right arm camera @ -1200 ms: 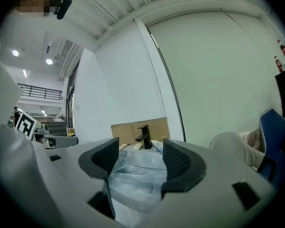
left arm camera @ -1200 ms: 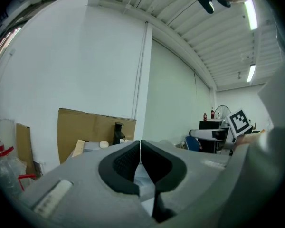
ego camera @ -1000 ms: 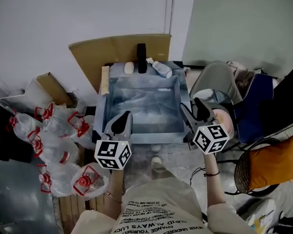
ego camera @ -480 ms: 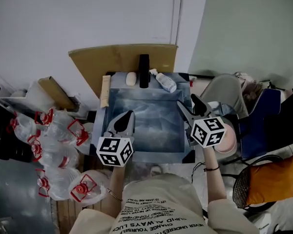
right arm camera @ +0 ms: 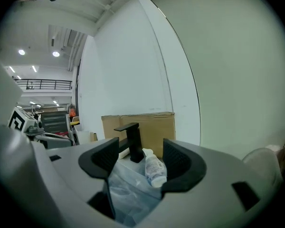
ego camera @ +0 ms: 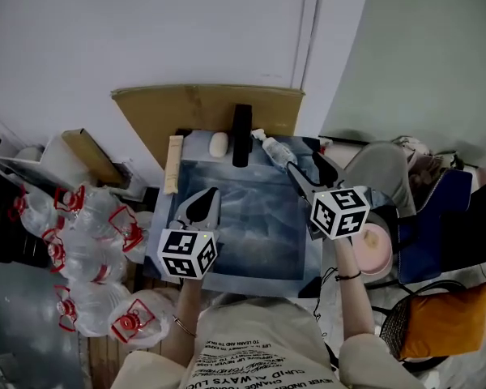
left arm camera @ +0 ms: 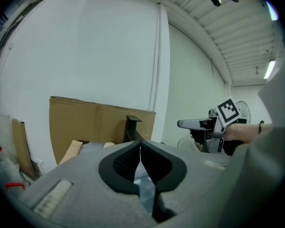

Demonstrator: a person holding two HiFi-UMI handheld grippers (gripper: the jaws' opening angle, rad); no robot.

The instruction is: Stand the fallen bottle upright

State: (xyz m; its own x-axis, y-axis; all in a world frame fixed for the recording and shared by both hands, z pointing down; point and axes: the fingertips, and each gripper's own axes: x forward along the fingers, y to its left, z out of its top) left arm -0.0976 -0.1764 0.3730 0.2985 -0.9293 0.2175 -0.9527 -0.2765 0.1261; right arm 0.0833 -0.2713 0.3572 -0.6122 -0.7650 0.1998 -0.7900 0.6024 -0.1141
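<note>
One fallen clear plastic bottle (ego camera: pixel 274 147); one black faucet (ego camera: pixel 241 134); one pale oval soap bar (ego camera: pixel 219 144); one brown cardboard sheet (ego camera: pixel 202 108); two grippers: left gripper (ego camera: pixel 206 197), right gripper (ego camera: pixel 306 168)

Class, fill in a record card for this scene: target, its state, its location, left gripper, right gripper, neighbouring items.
target: bottle
state: lying on its side, not gripped
location: back ledge of the sink, right of the faucet
left gripper: jaws together, empty
right gripper: jaws apart, pointed at the bottle
neighbours: pale oval bar left of the faucet
</note>
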